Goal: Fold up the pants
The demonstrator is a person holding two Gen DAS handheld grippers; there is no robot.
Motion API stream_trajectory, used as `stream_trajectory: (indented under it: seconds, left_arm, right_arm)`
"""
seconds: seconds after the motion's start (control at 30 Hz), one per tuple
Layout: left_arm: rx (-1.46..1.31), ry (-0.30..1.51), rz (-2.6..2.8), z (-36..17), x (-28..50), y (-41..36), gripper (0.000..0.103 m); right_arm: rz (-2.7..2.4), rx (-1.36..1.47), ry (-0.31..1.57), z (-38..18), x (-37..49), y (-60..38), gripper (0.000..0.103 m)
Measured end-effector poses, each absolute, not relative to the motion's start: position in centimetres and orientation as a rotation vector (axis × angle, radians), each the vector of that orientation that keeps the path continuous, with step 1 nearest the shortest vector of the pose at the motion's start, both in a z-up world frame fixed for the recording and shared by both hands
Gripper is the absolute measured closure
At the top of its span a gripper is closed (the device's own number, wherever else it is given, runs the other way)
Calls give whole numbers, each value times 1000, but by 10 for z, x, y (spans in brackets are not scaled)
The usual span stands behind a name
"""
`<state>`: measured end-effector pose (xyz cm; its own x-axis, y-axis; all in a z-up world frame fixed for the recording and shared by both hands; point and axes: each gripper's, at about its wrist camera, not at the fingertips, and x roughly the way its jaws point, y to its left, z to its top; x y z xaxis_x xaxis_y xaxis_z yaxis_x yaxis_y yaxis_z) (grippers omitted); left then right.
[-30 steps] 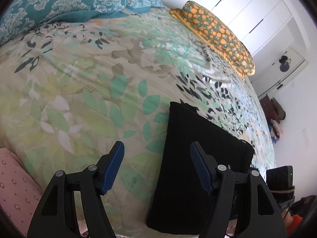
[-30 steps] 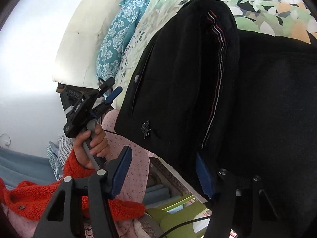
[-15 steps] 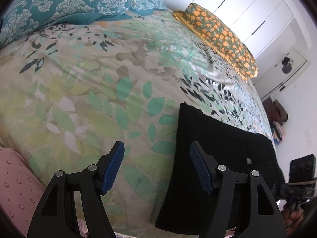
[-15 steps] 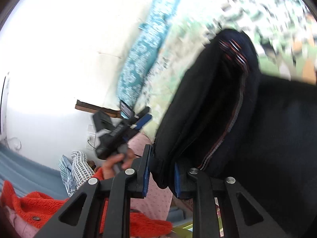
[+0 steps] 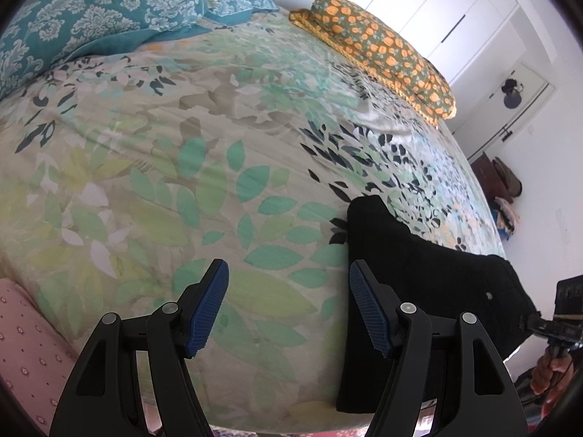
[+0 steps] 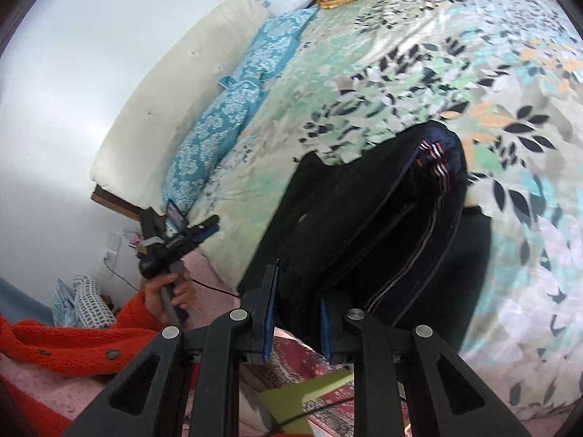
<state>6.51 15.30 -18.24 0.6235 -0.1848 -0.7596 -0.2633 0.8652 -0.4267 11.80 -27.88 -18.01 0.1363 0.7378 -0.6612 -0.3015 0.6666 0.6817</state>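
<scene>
Right gripper (image 6: 297, 322) clamps a lifted fold of the black pants (image 6: 382, 225), which lie at the bed's (image 5: 204, 167) near edge, at 5 o'clock in the left wrist view. Left gripper (image 5: 288, 306) gapes, empty, above the bedspread.

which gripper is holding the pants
The right gripper: its jaws are clamped on the black pants. The left gripper is wide open, empty over the bedspread.
</scene>
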Motion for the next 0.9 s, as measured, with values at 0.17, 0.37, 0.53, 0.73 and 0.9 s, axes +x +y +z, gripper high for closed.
stream_trajectory:
  seconds: [0.17,0.37,0.53,0.73,0.9]
  left_arm:
    - [-463,930,-17,-177,69,126,33]
    - [-350,936,-149,-165,69,79,31]
    - [-230,981,-256,-170,74,32,31]
    - [-95,1034,-304,-190,72,5,31]
    - [-66,1041,-294,-191,70,4,31]
  right_arm:
    - [704,480,1288,-228,110,-298,83]
    - [675,518,1273,-230,95,-295,83]
    - [588,461,1348,-259,91,-293,83]
    - [569,349,1342,-238,94,-284,71]
    - [487,108,1182,-179,100,-282,61]
